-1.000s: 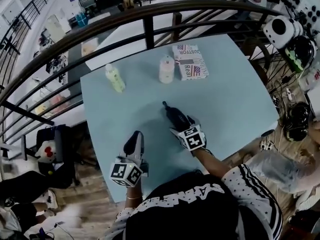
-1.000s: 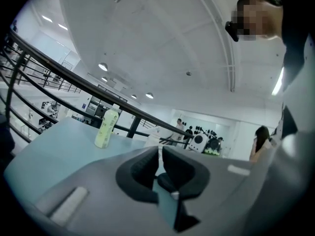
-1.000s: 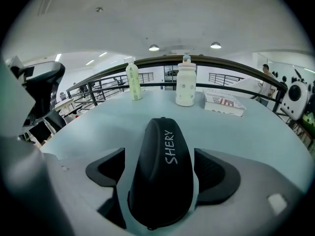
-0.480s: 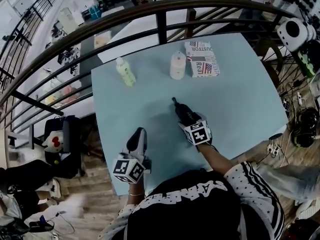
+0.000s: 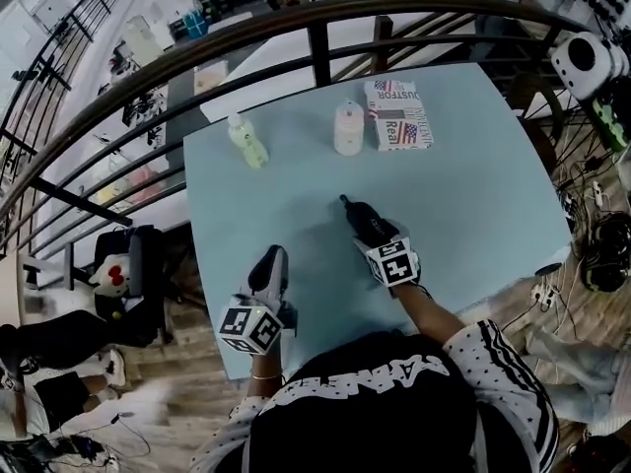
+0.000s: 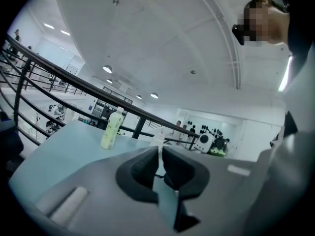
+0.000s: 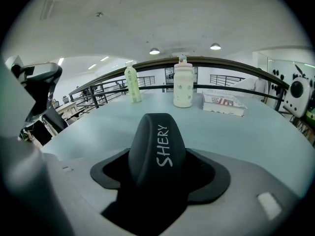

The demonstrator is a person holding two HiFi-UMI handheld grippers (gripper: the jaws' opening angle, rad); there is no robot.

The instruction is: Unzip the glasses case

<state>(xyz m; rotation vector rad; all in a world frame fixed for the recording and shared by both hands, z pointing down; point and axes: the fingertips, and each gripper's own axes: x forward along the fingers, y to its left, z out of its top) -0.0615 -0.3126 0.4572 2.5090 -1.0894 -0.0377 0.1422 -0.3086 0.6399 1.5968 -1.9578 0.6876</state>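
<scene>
Pale blue table [image 5: 483, 175] beside a curved dark railing [image 5: 296, 20], with a bottle [image 5: 246, 142] and a book [image 5: 399, 114] at upper centre. My right gripper [image 5: 371, 233] has just been closing and now grips the case [image 5: 353, 213] at frame centre. My left gripper [image 5: 270, 256], lower left, is clenched on nothing. Nothing on the table has shifted since earlier.

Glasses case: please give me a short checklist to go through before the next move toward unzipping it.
1. Right gripper has the glasses case between its jaws, which have just been closing: ok, it fills the gap.
2. Left gripper free: ok, jaws together, nothing between.
3. Left gripper at the case: not ok, it is well apart from it.
4. Zipper pull found: cannot tell, no view shows it clearly.
5. Green bottle, white bottle and book clear of the case: ok.
</scene>
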